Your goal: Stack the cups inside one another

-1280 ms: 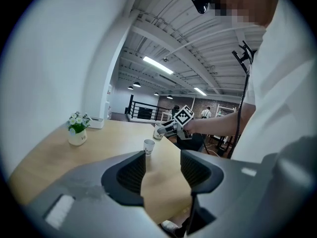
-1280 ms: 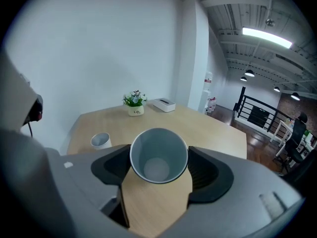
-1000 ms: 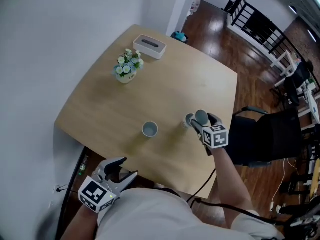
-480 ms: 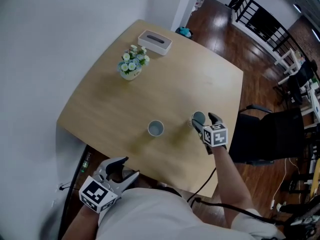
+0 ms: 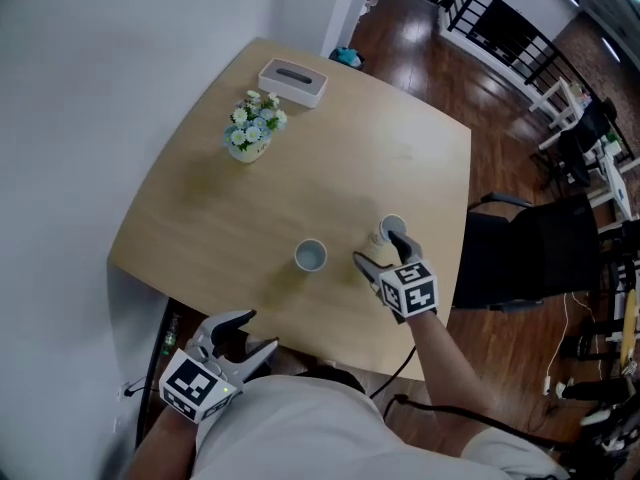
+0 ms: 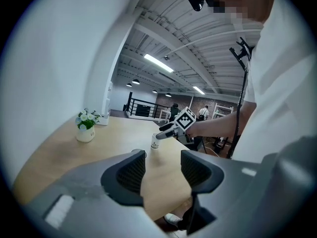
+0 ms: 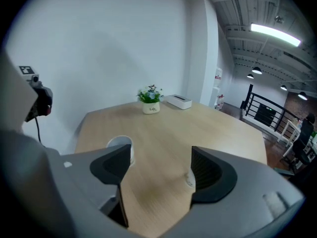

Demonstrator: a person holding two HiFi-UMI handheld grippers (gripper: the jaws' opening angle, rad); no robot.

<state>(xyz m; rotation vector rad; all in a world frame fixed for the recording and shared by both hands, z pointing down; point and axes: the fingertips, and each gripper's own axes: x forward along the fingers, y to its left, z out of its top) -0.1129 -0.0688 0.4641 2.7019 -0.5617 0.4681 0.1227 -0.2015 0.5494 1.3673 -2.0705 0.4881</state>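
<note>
Flowers (image 5: 250, 131) in a small white pot stood near the far left side of the table (image 5: 200, 218), with a white box (image 5: 293, 81) just beyond them by the far edge. A black chair (image 5: 515, 268) sat off the table's right side on a dark wood floor (image 5: 430, 48), and a white wall (image 5: 90, 88) ran along the left. Only bare wood lay between the two cups.

The left cup (image 5: 310, 256) stood upright toward the near edge, open-mouthed, white with a pale bluish inside. The right cup (image 5: 390, 229) stood upright well apart from it, also white, with a faint mark on its side too small to read. Whether it was one cup or several nested could not be told.

The right gripper (image 5: 383, 251) hovered low over the table just on the near side of the right cup. Its jaws were spread wide and gripped nothing, and only table top showed between them. In the right gripper view the left jaw covered part of the left cup and the right jaw covered most of the right cup. Whether a fingertip touched the right cup could not be told.

The left gripper (image 5: 250, 334) was held off the near edge, beside the person's white shirt (image 5: 300, 428), well apart from both cups. Its jaws were parted and empty.
</note>
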